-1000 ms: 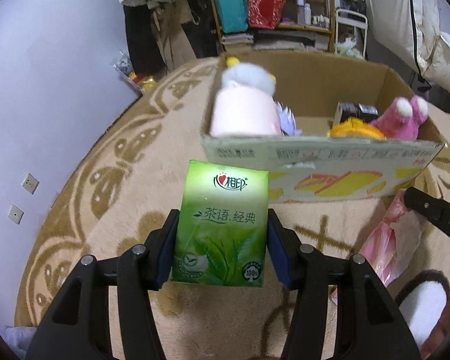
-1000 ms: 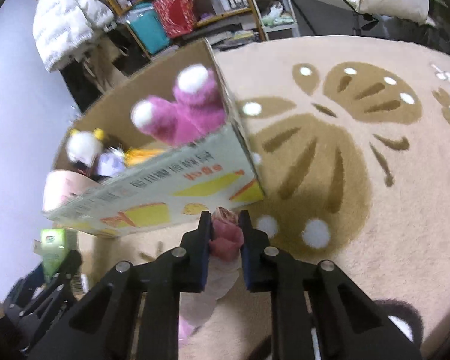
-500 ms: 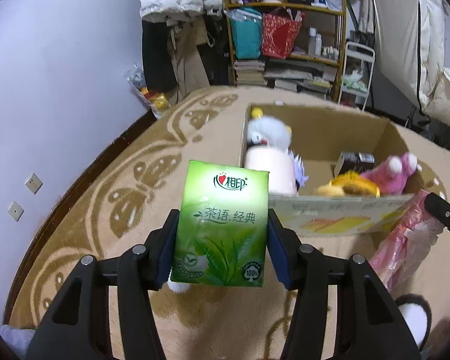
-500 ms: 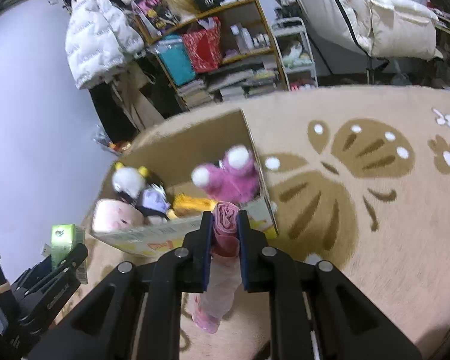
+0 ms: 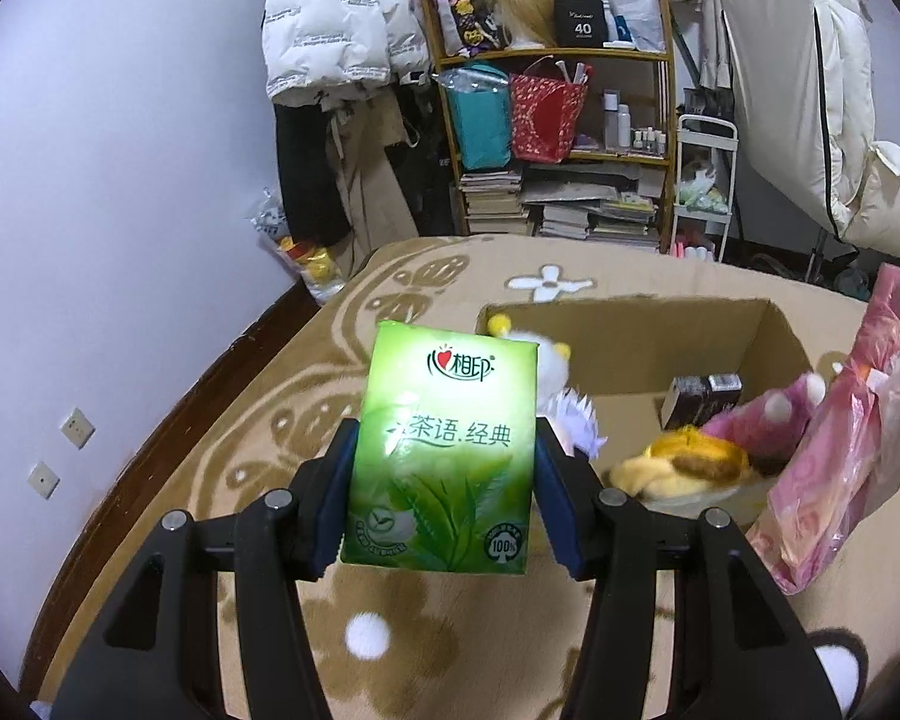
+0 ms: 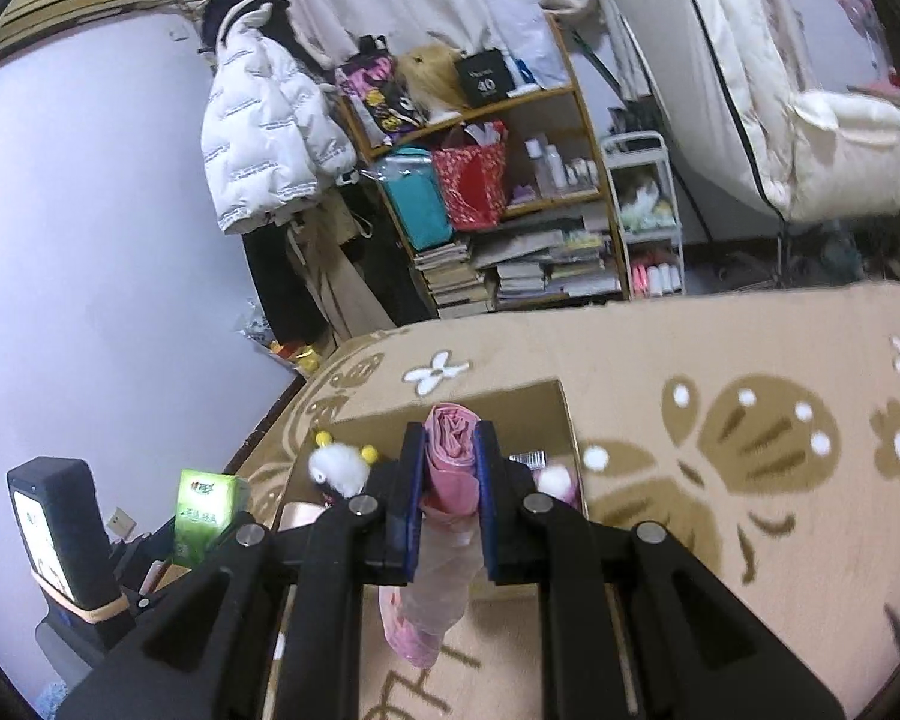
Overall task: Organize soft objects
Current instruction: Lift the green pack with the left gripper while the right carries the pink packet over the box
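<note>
Light and squashy by the look of it, the tissue pack (image 5: 444,456): best pinched across its two long sides, low on the body, where the wrap gives without slipping. Green film, white lettering near the top, a leaf print lower down, corners still square. Held just so in the left gripper (image 5: 444,474), blue pads (image 5: 337,498) pressed to both flanks, upright, above the rug (image 5: 306,420) and at the box's 7 o'clock. Pink bag (image 6: 450,462) pinched narrow in the right gripper (image 6: 450,474), a thin crinkly film bunched into a roll at the top and hanging limp below; likely near weightless, slippery, and apt to slide unless gripped at the gathered neck. Both poised over the near edge of the cardboard box (image 5: 630,330). Inside it, a white plush (image 5: 549,369) at 10 o'clock, an orange plush (image 5: 684,468) and a pink plush (image 5: 762,426) toward 4 o'clock, a dark carton (image 5: 699,399) mid-floor; what lies under them, hard to tell. Beyond the box at 12 o'clock, a cluttered shelf (image 5: 558,120) and a white jacket (image 5: 330,24).
</note>
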Action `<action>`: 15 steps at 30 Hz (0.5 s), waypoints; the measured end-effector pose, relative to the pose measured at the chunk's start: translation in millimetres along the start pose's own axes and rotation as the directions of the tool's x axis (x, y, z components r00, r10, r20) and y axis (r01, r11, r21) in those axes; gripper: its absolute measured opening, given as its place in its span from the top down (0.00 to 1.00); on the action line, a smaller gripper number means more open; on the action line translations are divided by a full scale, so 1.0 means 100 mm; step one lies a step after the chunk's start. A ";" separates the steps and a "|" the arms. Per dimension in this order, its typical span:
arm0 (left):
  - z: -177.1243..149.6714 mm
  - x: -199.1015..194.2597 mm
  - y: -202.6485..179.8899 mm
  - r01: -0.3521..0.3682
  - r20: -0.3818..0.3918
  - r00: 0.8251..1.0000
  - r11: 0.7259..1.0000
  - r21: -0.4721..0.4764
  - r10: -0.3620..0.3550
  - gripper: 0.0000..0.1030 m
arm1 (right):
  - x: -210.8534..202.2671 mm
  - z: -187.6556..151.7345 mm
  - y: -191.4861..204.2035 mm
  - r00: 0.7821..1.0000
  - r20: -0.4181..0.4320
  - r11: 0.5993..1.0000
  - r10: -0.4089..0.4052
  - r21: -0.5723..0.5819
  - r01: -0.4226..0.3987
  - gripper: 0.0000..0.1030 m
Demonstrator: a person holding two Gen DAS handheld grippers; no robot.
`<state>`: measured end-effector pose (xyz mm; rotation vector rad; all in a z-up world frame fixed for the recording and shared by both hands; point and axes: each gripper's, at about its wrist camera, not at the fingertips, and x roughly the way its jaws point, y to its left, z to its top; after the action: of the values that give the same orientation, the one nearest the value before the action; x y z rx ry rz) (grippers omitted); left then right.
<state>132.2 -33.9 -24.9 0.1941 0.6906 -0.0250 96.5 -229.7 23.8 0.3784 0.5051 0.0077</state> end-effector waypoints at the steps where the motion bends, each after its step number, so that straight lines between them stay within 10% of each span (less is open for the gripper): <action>1: 0.03 0.02 -0.02 0.006 0.003 1.000 1.000 0.000 -0.006 0.49 | 0.02 0.03 0.02 1.000 0.003 1.000 0.002 -0.010 -0.002 0.84; 15: 0.38 0.32 -0.18 0.004 0.032 0.999 0.999 0.042 -0.006 0.48 | 0.70 0.28 0.09 0.998 -0.050 0.997 0.043 -0.054 -0.046 0.84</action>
<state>179.4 -57.0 -19.3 0.2317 0.6590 -0.0473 171.7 -223.8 16.4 0.3361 0.5432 0.0740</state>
